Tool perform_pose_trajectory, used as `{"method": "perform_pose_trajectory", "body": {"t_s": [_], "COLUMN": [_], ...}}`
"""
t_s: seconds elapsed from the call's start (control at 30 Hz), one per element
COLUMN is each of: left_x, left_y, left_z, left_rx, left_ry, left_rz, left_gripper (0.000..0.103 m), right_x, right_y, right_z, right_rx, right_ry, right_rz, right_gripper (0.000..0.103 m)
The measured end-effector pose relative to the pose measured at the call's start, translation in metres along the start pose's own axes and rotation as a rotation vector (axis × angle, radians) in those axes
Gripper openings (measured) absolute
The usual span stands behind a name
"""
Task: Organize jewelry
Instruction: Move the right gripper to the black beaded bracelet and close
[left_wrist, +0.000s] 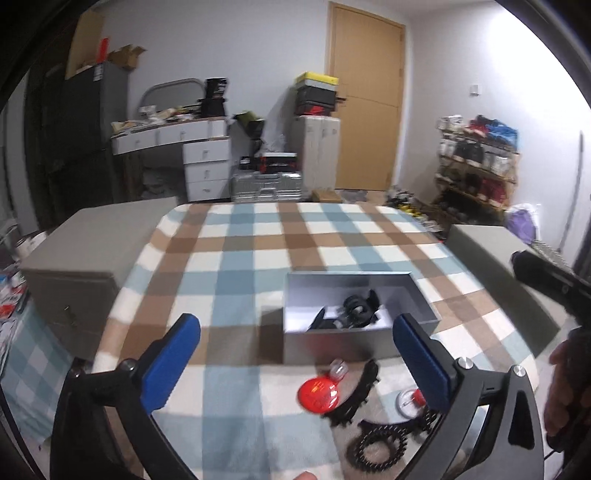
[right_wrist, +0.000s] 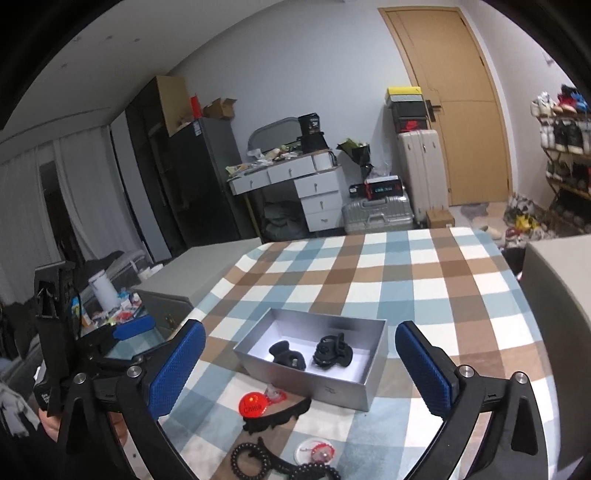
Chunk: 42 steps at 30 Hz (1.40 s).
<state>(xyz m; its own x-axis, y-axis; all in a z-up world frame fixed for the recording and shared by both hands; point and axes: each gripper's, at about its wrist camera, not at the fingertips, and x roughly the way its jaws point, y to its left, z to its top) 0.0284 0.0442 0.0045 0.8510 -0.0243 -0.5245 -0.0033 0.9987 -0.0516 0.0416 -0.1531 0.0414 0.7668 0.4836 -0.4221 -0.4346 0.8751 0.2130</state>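
Observation:
A grey open box sits on the plaid table and holds two black hair claws. In front of it lie a red round badge, a black comb-like headband, a black coiled hair tie, and a small round white-and-red badge. My left gripper is open above the loose items. My right gripper is open, above the box's near side. Both are empty.
The plaid cloth covers the table. Grey boxes flank it at left and right. The right gripper's body shows at the left view's right edge. The room behind is cluttered.

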Motion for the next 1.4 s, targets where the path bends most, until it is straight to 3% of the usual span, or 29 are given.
{"method": "perform_pose_trajectory", "body": {"t_s": [0.33,0.63,0.83,1.13,1.23,1.4], "left_x": [-0.004,0.003,0.003,0.004,0.006,0.004], "left_y": [-0.002,0.004,0.006,0.007,0.008,0.005], "left_z": [-0.046,-0.076,-0.089,-0.095,-0.097,-0.096], "left_rx": [-0.013,-0.101,-0.104,-0.125,-0.126,-0.117], "left_ry": [0.073,0.191,0.227,0.266,0.275,0.275], "left_rz": [0.026,-0.047,-0.04,-0.039,-0.041,-0.047], "left_gripper": [0.102,0.102,0.102,0.102,0.102,0.102], "right_x": [-0.003,0.006,0.017,0.028,0.031,0.03], "right_y": [0.007,-0.006,-0.009,-0.001,0.003,0.001], "right_z": [-0.048,-0.104,-0.127,-0.139,-0.142,-0.142], "right_rx": [-0.012,0.043,0.047,-0.037,-0.099,-0.1], "right_ry": [0.095,0.228,0.288,0.305,0.297,0.294], "right_rz": [-0.033,-0.065,-0.081,-0.113,-0.201,-0.186], "right_gripper": [0.103,0.103,0.103,0.091,0.086,0.076]}}
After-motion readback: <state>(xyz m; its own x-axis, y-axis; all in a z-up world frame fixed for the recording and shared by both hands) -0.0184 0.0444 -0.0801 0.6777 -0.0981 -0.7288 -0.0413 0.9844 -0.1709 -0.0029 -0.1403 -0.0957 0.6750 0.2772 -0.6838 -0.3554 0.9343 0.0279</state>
